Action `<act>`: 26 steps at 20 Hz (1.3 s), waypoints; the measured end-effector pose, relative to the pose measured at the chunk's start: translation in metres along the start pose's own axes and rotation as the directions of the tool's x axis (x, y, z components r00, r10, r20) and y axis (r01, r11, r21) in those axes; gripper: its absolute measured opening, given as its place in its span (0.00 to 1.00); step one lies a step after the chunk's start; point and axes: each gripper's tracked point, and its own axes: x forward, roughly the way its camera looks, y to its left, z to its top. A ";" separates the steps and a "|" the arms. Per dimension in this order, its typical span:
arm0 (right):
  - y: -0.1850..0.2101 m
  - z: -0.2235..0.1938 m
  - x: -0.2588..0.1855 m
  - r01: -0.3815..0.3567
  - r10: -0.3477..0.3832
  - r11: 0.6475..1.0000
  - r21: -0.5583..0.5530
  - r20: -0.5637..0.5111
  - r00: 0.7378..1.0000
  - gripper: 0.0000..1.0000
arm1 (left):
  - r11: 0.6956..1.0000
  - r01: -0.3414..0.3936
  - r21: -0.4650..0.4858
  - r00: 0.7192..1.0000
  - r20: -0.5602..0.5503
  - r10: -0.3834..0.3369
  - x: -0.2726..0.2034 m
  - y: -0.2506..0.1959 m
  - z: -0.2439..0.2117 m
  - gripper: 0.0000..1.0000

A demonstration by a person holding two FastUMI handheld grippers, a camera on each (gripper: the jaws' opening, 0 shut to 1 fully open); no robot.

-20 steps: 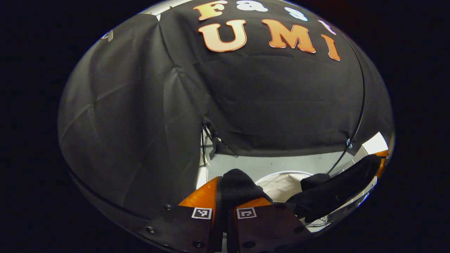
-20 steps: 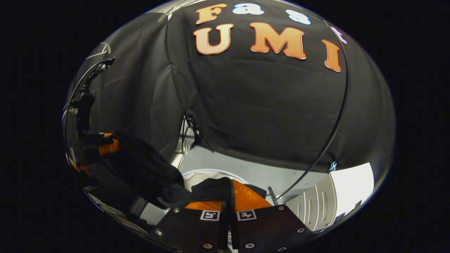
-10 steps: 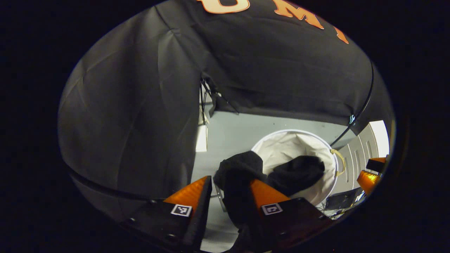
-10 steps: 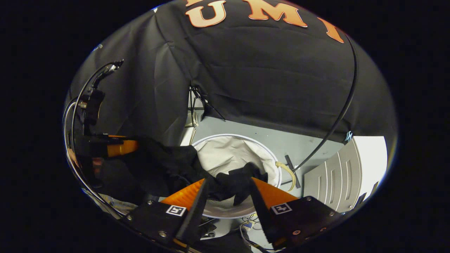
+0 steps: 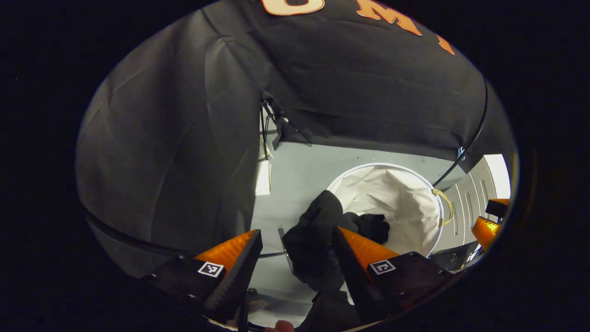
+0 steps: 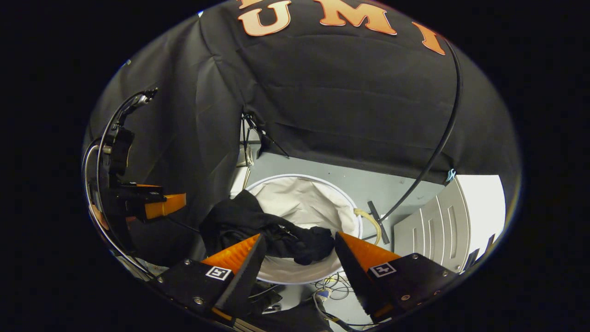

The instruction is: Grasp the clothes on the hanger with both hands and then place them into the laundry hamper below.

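Observation:
The black garment (image 5: pixel 318 235) lies draped over the near-left rim of the round white laundry hamper (image 5: pixel 387 166). One part rests inside and one part hangs outside. My left gripper (image 5: pixel 294 233) hovers above it, open, touching nothing. In the right gripper view the same garment (image 6: pixel 258 226) sprawls across the hamper rim (image 6: pixel 299 176), and my right gripper (image 6: pixel 299 236) stands open just above it. The left gripper (image 6: pixel 159 206) is also seen off to the left there, open. The right gripper (image 5: pixel 486 226) peeks in at the right edge of the left gripper view.
The hamper stands on a grey floor (image 5: pixel 299 175) against the black cloth wall. A white slotted panel (image 6: pixel 433 226) leans to its right. A black cable (image 6: pixel 438 147) curves down the wall, and loose wires (image 6: pixel 327 286) lie on the floor in front.
Both grippers were shut on the garment one second ago. They tilted down over the hamper and opened, and the garment dropped onto the hamper's rim.

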 end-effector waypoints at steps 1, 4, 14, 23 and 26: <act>-0.001 0.005 -0.003 0.005 -0.005 1.000 0.003 0.011 1.000 0.93 | 1.000 0.009 0.003 1.000 0.030 -0.009 -0.004 -0.002 0.009 0.99; -0.005 0.028 -0.016 0.008 -0.009 1.000 0.020 0.065 0.998 0.93 | 0.999 0.042 -0.001 0.993 0.111 -0.042 -0.020 -0.016 0.034 0.99; -0.013 0.121 -0.087 0.014 -0.036 0.997 0.071 0.310 0.950 0.93 | 0.995 0.100 0.015 0.905 0.414 -0.097 -0.111 -0.039 0.136 0.99; -0.023 0.238 -0.209 0.034 -0.078 0.996 0.081 0.633 0.770 0.93 | 0.982 0.189 0.003 0.733 0.665 -0.144 -0.226 -0.048 0.229 0.98; -0.024 0.269 -0.249 0.030 -0.087 0.995 0.092 0.710 0.699 0.93 | 0.980 0.197 0.006 0.673 0.726 -0.139 -0.269 -0.046 0.248 0.98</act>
